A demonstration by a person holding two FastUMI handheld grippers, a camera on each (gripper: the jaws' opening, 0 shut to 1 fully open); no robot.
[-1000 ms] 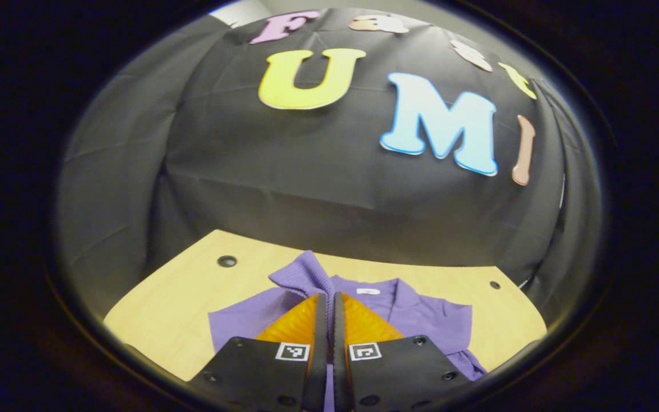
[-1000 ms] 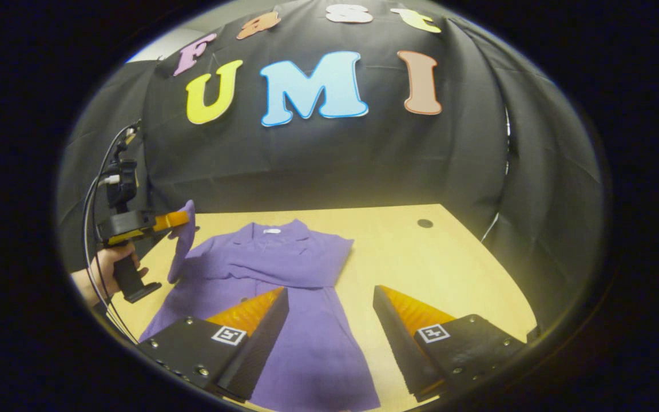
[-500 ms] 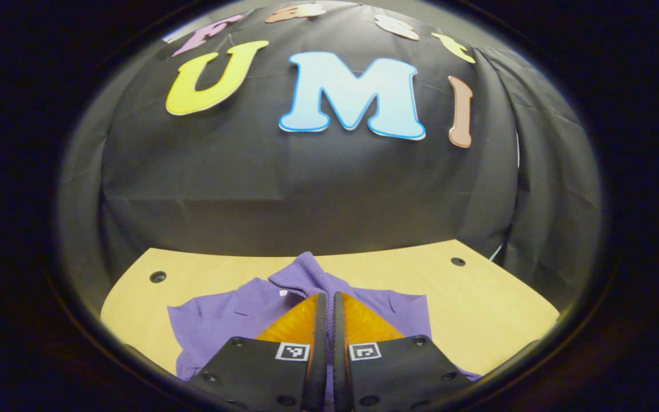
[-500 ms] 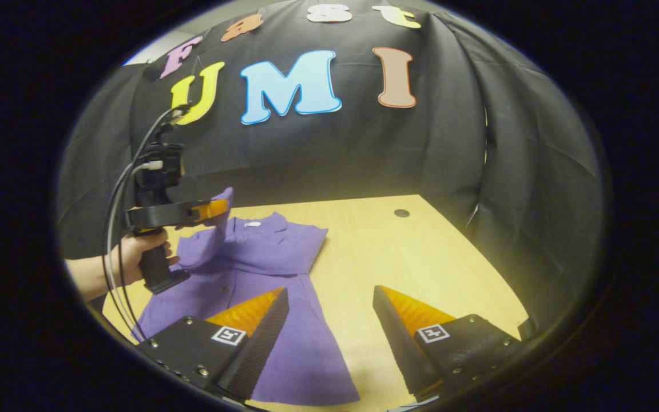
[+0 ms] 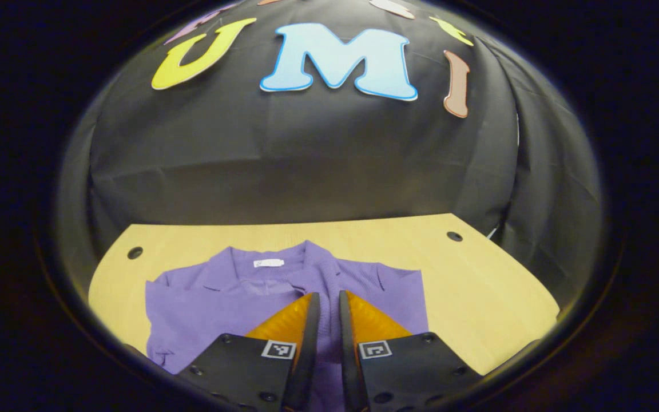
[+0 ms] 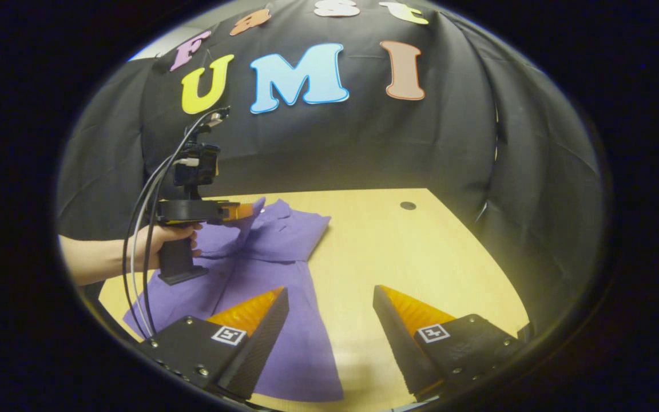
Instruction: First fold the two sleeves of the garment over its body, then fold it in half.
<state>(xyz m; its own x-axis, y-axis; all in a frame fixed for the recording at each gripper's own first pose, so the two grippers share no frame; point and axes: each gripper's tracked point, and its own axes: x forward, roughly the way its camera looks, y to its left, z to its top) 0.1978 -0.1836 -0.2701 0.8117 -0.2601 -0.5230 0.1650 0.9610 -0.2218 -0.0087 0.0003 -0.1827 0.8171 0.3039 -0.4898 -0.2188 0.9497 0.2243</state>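
A purple collared garment (image 5: 203, 297) lies flat on the wooden table (image 5: 478, 274), collar toward the back wall. In the right gripper view the garment (image 6: 301, 355) has its right sleeve folded across the chest. My left gripper (image 5: 328, 294) is shut on the left sleeve, and purple cloth shows in the narrow gap between its fingers. The right gripper view shows the left gripper (image 6: 243, 212) holding that sleeve low over the collar area. My right gripper (image 6: 329, 289) hovers open above the garment's lower right edge, with nothing between its fingers.
A hand (image 6: 161, 237) holds the left gripper's handle, with cables (image 6: 146, 229) looping down from it. The table (image 6: 421, 252) has small dark holes (image 6: 407, 205) near its back corners. Bare wood lies to the right of the garment. Black cloth walls stand close behind.
The left gripper carried the sleeve rightward and down over the garment's chest. The gap between its fingers is a little wider. The right gripper stayed open, nearly still.
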